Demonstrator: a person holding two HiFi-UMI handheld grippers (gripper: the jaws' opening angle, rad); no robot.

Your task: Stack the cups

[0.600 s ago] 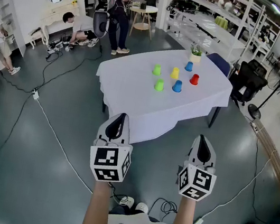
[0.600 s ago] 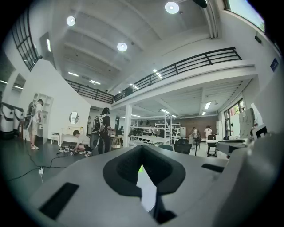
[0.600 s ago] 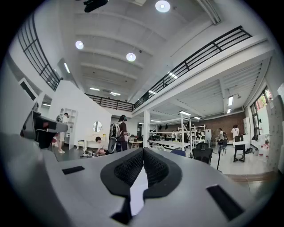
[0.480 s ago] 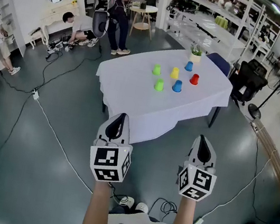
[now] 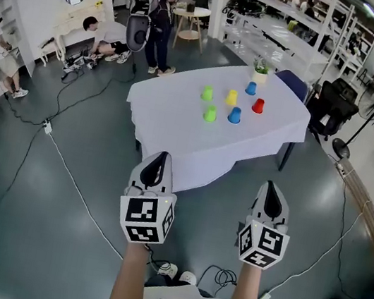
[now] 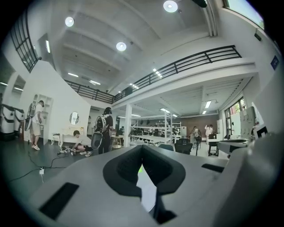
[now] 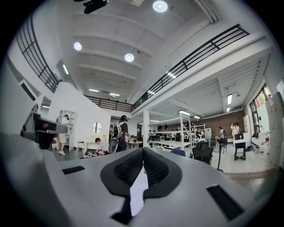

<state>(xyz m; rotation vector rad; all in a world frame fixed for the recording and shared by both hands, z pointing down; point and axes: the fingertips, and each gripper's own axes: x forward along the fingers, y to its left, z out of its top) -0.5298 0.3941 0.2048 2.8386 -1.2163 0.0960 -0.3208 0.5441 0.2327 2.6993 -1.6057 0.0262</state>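
Several small cups stand upside down on a white-clothed table [image 5: 176,129] well ahead of me: two green cups [image 5: 207,93] [image 5: 210,114], a yellow cup [image 5: 231,97], two blue cups [image 5: 251,88] [image 5: 234,115] and a red cup [image 5: 258,105]. My left gripper [image 5: 164,155] and right gripper [image 5: 269,185] are held level side by side over the floor, short of the table. Both are shut with nothing between the jaws. In the left gripper view a sliver of green shows through the left gripper [image 6: 142,153] tips; the right gripper [image 7: 143,155] points the same way.
A small potted plant [image 5: 261,71] sits at the table's far edge, a dark chair [image 5: 293,84] behind it. Cables [image 5: 73,182] run across the grey floor on the left. A person with a backpack [image 5: 155,3] stands beyond the table; others are by the left wall.
The table and cups sit slightly higher and to the left in the head view; the person with the backpack has shifted right. Both grippers hold the same pose.
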